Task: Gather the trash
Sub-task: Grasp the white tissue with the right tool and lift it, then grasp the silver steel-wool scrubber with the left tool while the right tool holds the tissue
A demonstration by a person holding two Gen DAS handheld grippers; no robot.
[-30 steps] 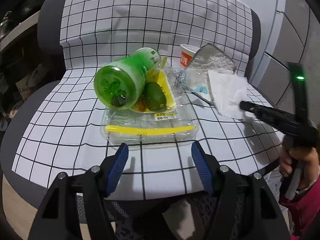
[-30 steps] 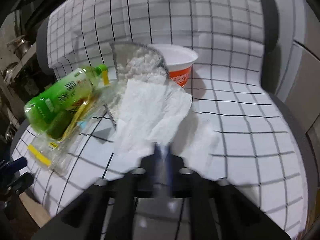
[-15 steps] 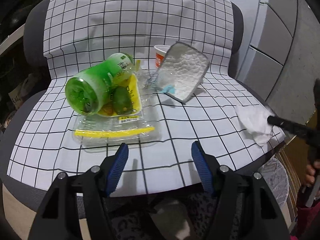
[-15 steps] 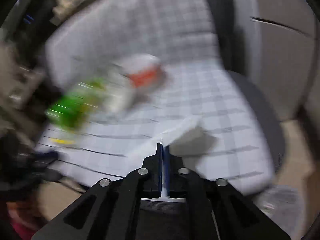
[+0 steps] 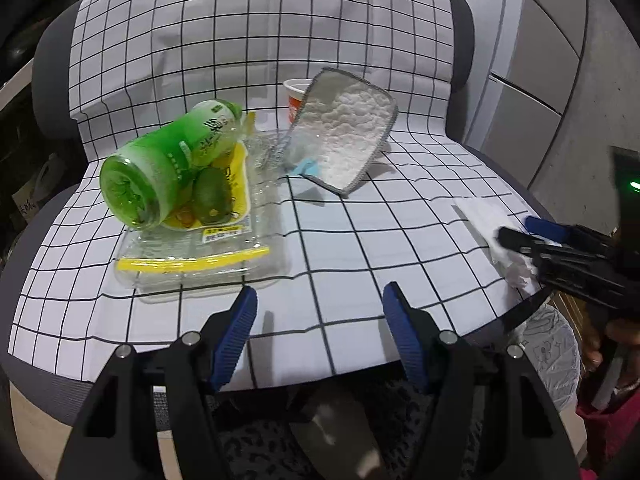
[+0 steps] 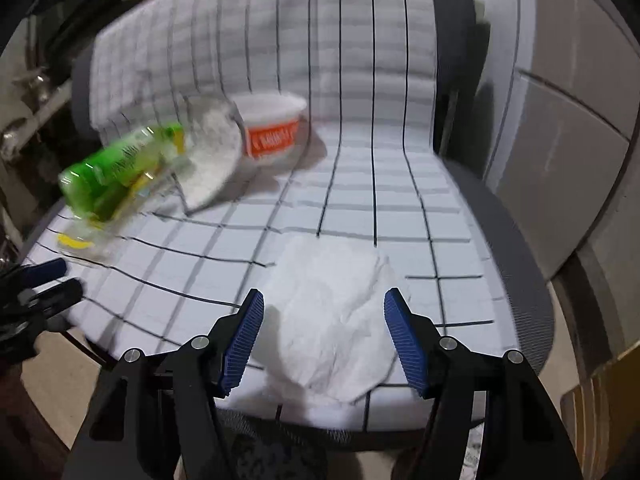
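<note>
Right gripper (image 6: 324, 336): jaws wide open, straddling the tissue (image 6: 332, 320) at the chair's (image 6: 520, 280) front edge.
Left gripper (image 5: 316, 332): jaws open, empty, hovering near the tray (image 5: 200, 264).
Other trash: bottle (image 5: 168, 164) leaning on the tray, cup (image 6: 272, 130) behind the cloth (image 5: 344, 140).
Risk: the tissue overhangs the edge; a nudge while closing could likely tip it off, missing the bag (image 5: 552, 360) below.
Change: half a second ago the right jaws pinched the tissue shut; now it lies released.

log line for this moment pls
right gripper: open over tissue at cloth edge | left gripper: open, near plastic tray | bottle on tray
</note>
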